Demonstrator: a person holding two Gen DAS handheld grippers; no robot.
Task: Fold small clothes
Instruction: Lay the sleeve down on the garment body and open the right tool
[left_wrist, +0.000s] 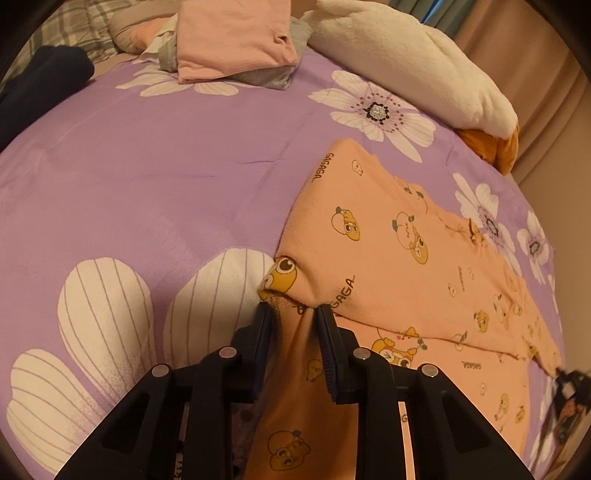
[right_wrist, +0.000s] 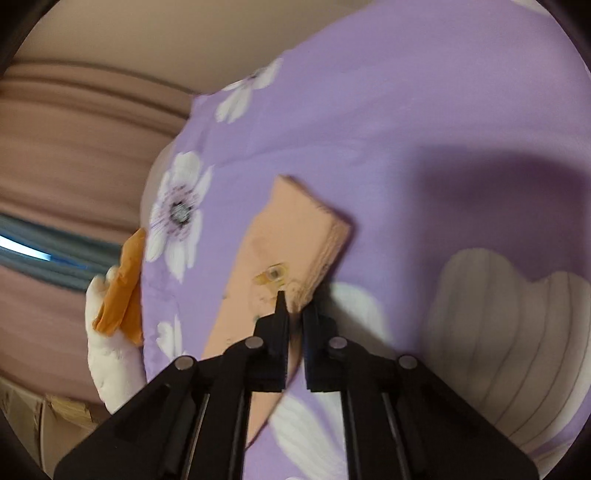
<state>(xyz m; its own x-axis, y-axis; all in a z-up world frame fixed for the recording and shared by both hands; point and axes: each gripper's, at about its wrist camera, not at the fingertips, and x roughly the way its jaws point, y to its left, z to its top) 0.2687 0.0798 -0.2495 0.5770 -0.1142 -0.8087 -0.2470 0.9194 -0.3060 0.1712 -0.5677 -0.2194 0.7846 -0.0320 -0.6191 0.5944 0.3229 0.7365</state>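
My left gripper (left_wrist: 291, 314) pinches a bunched corner of the peach cartoon-print garment (left_wrist: 388, 251); cloth fills the gap between the fingers (left_wrist: 264, 325) and drapes down below them. The garment lies on the purple flowered bedspread (left_wrist: 147, 177), right of centre in my left view. Its long axis runs from the far cuff end near the middle of the bed, diagonally toward the near right edge. A fold line crosses it near my grip.

My right gripper (right_wrist: 293, 306) sits at the near corner of the same garment (right_wrist: 291, 229), seen here as a narrow folded strip pointing away and up the frame. The jaws stand nearly closed with a slim gap; the left fingertip lies over the cloth, but the view is blurred and I cannot tell whether fabric is caught.

Around: a stack of folded pink and grey clothes (left_wrist: 236, 40) at the far side, a dark navy item (left_wrist: 40, 85) at far left, a white plush cushion (left_wrist: 417, 70) with an orange piece (left_wrist: 495, 147) under its end at far right. All are well apart from the garment.

Open spread lies to the left of the garment. On the right, the bed edge is close, with a curtain (right_wrist: 66, 155) beyond it.
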